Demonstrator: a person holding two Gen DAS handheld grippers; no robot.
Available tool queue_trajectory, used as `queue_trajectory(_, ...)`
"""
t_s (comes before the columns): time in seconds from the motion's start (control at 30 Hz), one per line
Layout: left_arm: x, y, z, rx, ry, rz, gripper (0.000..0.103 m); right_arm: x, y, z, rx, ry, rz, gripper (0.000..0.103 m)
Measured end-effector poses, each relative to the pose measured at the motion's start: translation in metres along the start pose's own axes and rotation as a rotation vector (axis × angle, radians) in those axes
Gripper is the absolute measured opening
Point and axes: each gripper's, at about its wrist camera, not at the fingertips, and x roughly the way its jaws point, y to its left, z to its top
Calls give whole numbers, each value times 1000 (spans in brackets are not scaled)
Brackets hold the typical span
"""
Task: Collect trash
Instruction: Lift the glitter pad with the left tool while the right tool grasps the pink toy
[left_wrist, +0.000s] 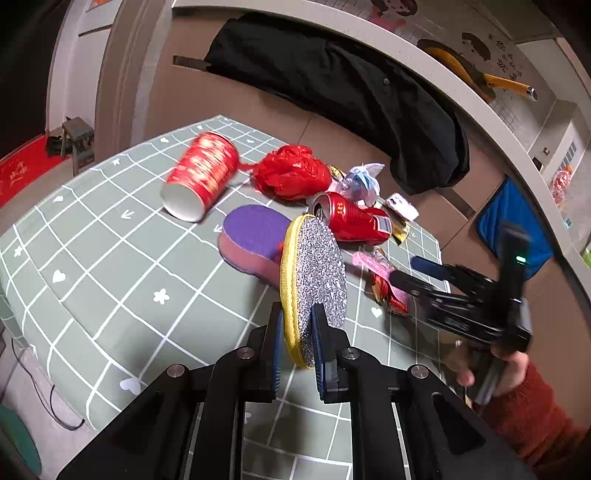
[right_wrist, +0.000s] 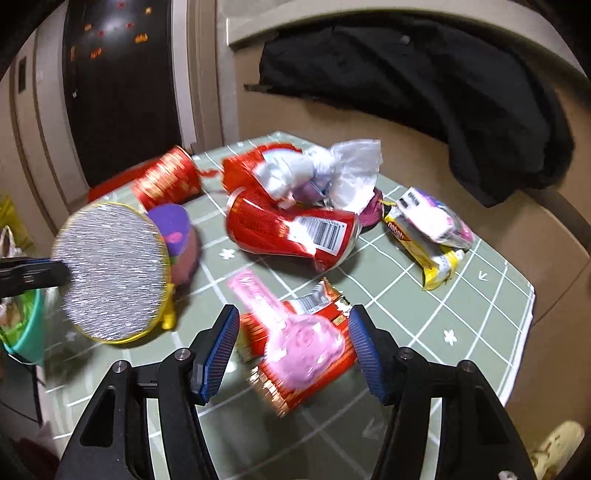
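Note:
My left gripper (left_wrist: 298, 336) is shut on a round silver scouring pad with a yellow rim (left_wrist: 314, 280), held on edge above the green checked tablecloth (left_wrist: 110, 258); the pad also shows in the right wrist view (right_wrist: 110, 273). My right gripper (right_wrist: 291, 350) is open, its fingers on either side of a pink and red wrapper (right_wrist: 299, 347) lying on the cloth; this gripper shows in the left wrist view too (left_wrist: 417, 273). Other trash: a crushed red can (right_wrist: 291, 232), a red paper cup (left_wrist: 201, 173), a red plastic bag (left_wrist: 291, 171), a white crumpled bag (right_wrist: 332, 173), a yellow snack wrapper (right_wrist: 432, 236).
A purple and pink sponge (left_wrist: 255, 240) lies beside the pad. A black coat (left_wrist: 351, 85) hangs over a chair behind the table. A green bin with a bag (right_wrist: 26, 328) stands at the table's left. The table edge is near on the right (right_wrist: 517, 332).

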Motion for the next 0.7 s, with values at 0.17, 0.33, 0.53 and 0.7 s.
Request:
queue_trajectory(0.17, 6, 0, -2, -16, 23, -19, 15, 15, -12, -9, 65, 50, 75, 49)
queue_trajectory(0.33, 9, -5, 2, -2, 27, -53, 19, -19, -13, -16, 86, -6, 51, 48)
queue_trajectory(0.53, -8, -16, 12, 34, -48, -75, 39, -39, -9, -28, 84, -32, 50, 48)
queue_trajectory(0.7, -5, -12, 12, -3, -38, -27, 43, -46, -5, -31, 111, -32, 69, 48)
